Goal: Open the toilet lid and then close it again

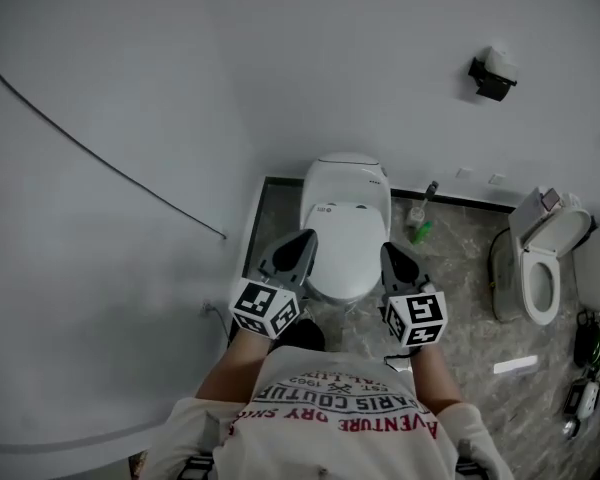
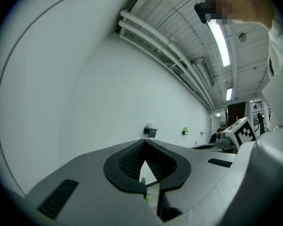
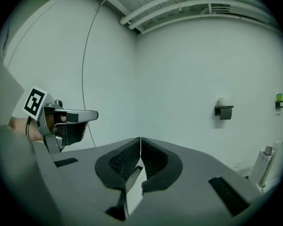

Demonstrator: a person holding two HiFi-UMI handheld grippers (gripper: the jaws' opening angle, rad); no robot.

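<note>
White-walled bathroom, marbled floor. Left gripper (image 1: 305, 238) held up, pressed together, pinching nothing. Toilet (image 1: 346, 198) between the two, lid (image 1: 345, 253) down. Right gripper (image 1: 391, 252) likewise clamped on nothing. Seemingly before opening or after closing; if before, needs a tip under the lid's front edge. Far right, second toilet (image 1: 540, 268), bowl apparently empty.

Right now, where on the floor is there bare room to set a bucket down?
Bare floor lies between the closed toilet and the second toilet, in front of the brush. Crowded: the right edge, with dark clutter beside that second toilet.
</note>
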